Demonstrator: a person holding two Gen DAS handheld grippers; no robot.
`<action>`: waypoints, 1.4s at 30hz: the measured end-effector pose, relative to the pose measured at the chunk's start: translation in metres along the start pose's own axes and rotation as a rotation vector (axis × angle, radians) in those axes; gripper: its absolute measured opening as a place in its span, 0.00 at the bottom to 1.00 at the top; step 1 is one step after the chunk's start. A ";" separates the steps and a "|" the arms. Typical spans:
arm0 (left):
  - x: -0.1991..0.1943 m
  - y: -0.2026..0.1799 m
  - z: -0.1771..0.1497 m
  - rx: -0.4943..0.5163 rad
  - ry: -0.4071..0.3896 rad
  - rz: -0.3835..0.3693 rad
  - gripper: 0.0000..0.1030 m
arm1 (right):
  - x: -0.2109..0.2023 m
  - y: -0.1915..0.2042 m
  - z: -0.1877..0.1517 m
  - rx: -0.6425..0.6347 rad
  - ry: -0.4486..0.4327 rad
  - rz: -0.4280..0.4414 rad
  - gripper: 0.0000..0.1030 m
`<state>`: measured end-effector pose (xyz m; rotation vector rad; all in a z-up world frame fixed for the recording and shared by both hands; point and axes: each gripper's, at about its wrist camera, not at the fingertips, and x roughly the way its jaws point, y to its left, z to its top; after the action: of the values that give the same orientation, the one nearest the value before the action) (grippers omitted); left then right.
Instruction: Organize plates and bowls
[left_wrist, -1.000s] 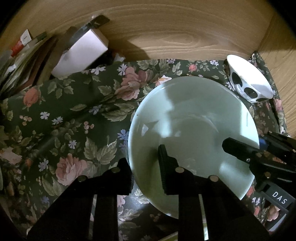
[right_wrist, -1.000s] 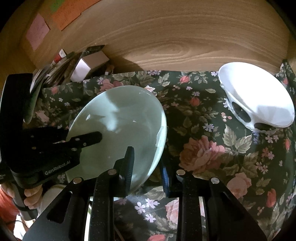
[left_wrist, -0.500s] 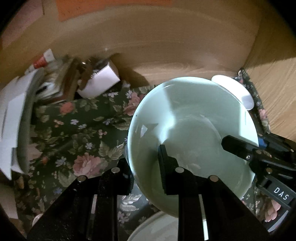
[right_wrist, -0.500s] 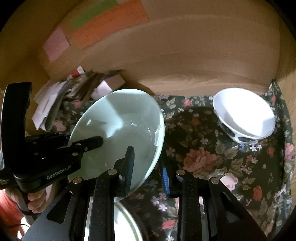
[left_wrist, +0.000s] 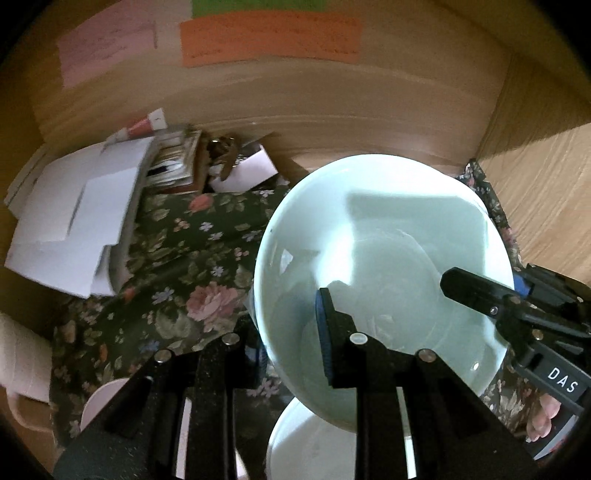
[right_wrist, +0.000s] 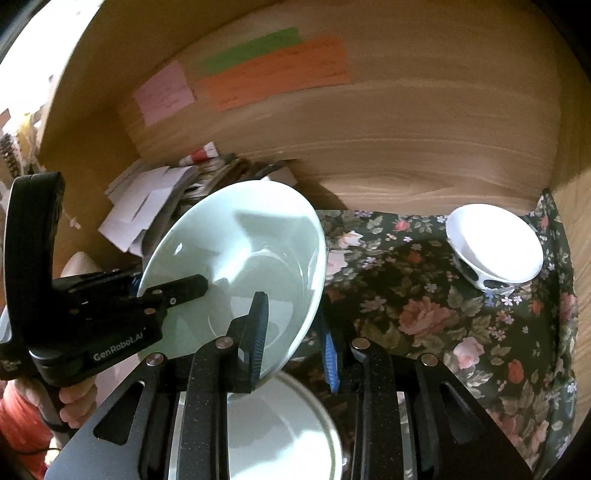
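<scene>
I've got the pale green bowl (left_wrist: 388, 266) up off the table, both claws pinching its rim: left claw (left_wrist: 291, 332) on the near-left edge, right claw (right_wrist: 295, 325) on the opposite side. Right below them sits a white plate (right_wrist: 280, 435), likely where it's going. The cow-print bowl (right_wrist: 495, 247) far off to the right on the floral cloth (right_wrist: 424, 302) isn't sorted yet, so roughly midway.

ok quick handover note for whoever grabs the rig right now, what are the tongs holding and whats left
Left tongs: shut on the near-left rim of the pale green bowl.
Right tongs: shut on the same bowl's right rim.
The bowl is held tilted above the floral cloth, over a white plate.
The white patterned bowl sits far right, untouched.
Left: set the green bowl down, probably on the plate, then deal with the patterned bowl.
</scene>
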<state>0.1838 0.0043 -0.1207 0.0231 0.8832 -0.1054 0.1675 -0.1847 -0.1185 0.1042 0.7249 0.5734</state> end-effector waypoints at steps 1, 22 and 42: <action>-0.003 0.002 -0.002 -0.004 -0.003 0.002 0.22 | -0.001 0.003 -0.001 -0.004 -0.002 0.003 0.23; -0.058 0.067 -0.069 -0.121 -0.045 0.050 0.22 | 0.002 0.080 -0.018 -0.103 -0.006 0.102 0.24; -0.071 0.134 -0.127 -0.241 -0.003 0.115 0.22 | 0.058 0.139 -0.043 -0.177 0.143 0.196 0.23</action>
<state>0.0553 0.1519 -0.1497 -0.1510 0.8849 0.1083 0.1107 -0.0413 -0.1462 -0.0314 0.8041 0.8360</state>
